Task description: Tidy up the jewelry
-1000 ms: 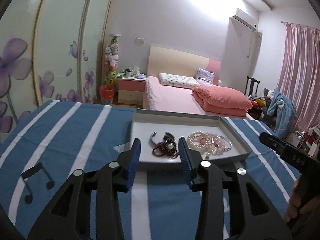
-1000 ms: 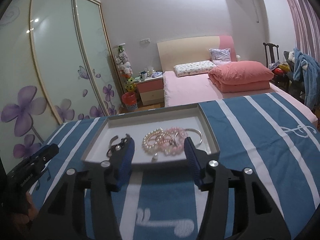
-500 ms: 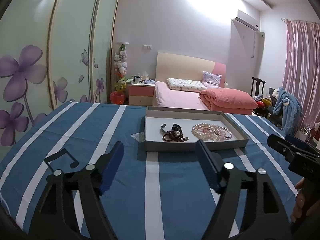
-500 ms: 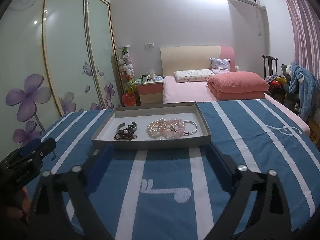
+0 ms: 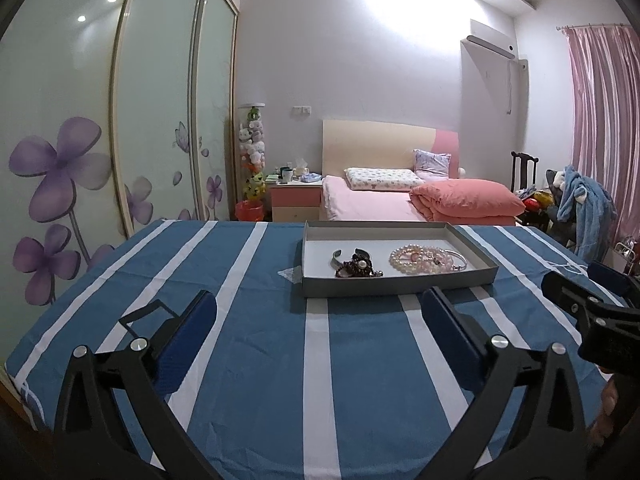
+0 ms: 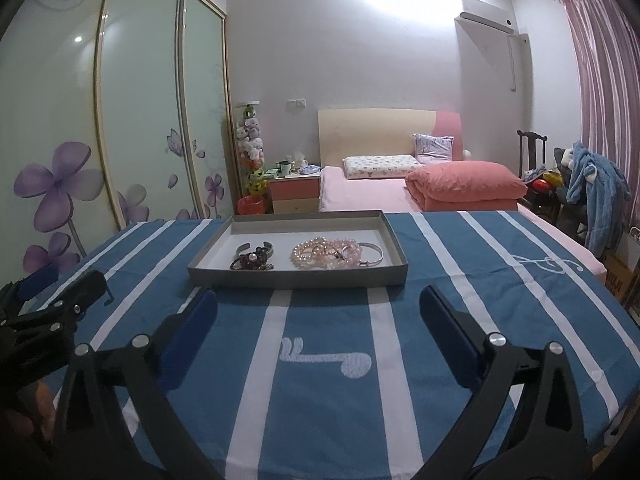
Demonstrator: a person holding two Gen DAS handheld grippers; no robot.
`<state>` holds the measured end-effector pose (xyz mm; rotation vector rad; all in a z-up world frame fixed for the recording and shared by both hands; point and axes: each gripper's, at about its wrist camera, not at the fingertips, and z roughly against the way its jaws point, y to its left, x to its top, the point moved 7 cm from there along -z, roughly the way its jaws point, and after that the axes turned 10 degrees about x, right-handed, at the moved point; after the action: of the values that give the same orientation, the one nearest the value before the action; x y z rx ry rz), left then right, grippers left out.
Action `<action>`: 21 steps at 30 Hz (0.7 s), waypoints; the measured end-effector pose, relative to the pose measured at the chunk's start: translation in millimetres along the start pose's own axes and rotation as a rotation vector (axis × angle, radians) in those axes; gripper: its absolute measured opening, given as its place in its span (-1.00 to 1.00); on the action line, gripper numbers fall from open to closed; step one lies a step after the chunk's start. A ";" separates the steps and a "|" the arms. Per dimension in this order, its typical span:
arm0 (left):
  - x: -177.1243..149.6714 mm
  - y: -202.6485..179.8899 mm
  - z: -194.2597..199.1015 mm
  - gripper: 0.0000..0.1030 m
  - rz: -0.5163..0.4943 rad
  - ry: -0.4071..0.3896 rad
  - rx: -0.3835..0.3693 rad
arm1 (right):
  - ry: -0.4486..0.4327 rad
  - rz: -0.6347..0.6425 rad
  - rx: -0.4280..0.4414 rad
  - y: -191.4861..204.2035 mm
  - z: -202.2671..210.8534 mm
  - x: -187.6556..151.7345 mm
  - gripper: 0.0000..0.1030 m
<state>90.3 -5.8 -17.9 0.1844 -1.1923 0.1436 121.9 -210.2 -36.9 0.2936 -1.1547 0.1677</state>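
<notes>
Your left gripper (image 5: 318, 320) and right gripper (image 6: 318, 320) hung spread wide and empty above the striped tablecloth (image 6: 460, 280).
The bracelets (image 6: 336, 254) lay inside the gray tray (image 6: 298, 277), well ahead of you.

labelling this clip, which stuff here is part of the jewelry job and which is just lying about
Job: gray tray, dark bead bracelet, pink pearl bracelets, silver bangle, left claw, right claw.

Lying about: striped blue cloth, bed, nightstand, red bin.
</notes>
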 end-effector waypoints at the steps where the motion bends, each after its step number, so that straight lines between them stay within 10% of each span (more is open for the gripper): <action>1: -2.0 -0.3 1.2 0.97 0.001 0.001 -0.001 | -0.001 0.002 -0.003 0.2 2.2 -2.4 0.91; 21: -8.2 2.2 14.3 0.97 0.032 -0.009 -0.010 | -0.071 0.011 -0.014 3.0 19.9 -13.2 0.91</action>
<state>74.0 -6.8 -20.3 0.1577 -1.2049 0.1650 98.5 -213.4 -41.2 0.2824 -1.2273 0.1593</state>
